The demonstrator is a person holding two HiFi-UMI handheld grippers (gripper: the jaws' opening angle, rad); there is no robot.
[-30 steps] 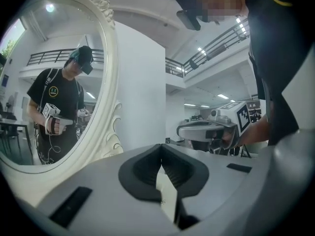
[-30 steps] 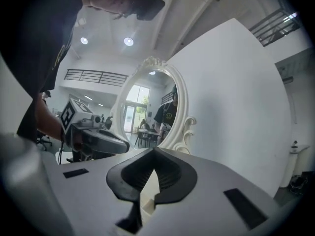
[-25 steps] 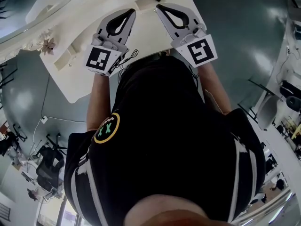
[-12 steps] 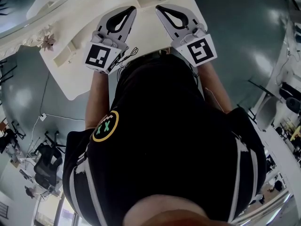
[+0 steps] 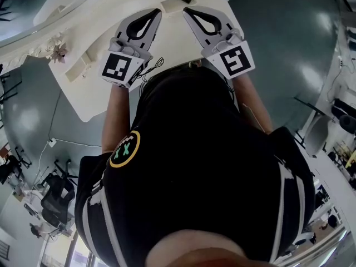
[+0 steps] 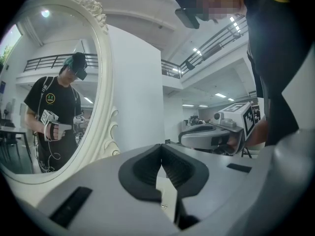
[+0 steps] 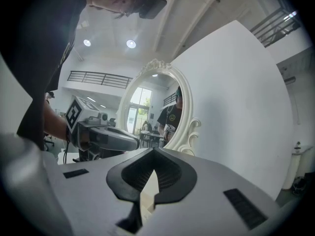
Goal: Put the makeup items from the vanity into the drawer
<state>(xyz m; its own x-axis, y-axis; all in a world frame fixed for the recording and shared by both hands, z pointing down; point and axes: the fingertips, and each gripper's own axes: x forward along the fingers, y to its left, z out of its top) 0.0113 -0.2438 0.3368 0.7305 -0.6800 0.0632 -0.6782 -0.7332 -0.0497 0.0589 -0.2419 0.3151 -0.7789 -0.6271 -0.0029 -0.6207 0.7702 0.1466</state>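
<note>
Almost nothing moved: left gripper and right gripper stay at 12 o'clock above the counter, jaws together, empty. No makeup items are visible, so progress is unclear.

The left gripper and right gripper have matt grey plastic shells, and their pads are black, ribbed and rubbery. The vanity top is smooth white with a soft sheen. The mirror is glossy glass in a carved cream frame. The floor looks polished, with glare. The shirt is matt black cloth.
</note>
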